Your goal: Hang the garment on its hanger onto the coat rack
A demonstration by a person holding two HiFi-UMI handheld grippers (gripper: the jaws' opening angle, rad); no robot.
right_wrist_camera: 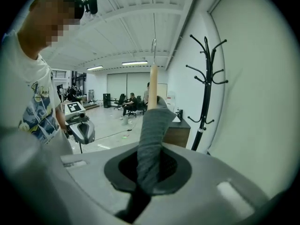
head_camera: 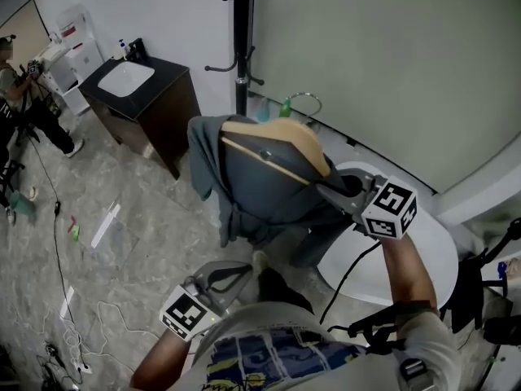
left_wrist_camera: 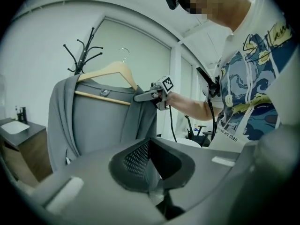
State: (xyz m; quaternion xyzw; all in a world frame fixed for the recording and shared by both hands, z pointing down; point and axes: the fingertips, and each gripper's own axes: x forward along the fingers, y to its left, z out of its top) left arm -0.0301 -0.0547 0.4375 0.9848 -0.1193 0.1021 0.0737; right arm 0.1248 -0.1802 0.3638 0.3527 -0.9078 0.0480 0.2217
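Observation:
A grey garment (head_camera: 260,186) hangs on a wooden hanger (head_camera: 285,137) held up in the air in front of me. My right gripper (head_camera: 330,187) is shut on the hanger's right end through the fabric. In the right gripper view the grey cloth (right_wrist_camera: 152,135) runs between the jaws and the hanger (right_wrist_camera: 153,86) rises above it. The black coat rack (head_camera: 241,47) stands beyond the garment against the wall, apart from the hanger's metal hook (head_camera: 303,100). My left gripper (head_camera: 244,269) hangs low by my body, shut, with nothing in it. The left gripper view shows the garment (left_wrist_camera: 98,125) from below.
A dark cabinet with a white sink (head_camera: 142,96) stands left of the rack. A white round table (head_camera: 423,251) is under my right arm. Cables (head_camera: 73,316) lie on the floor at the left. A person (head_camera: 20,96) stands at the far left.

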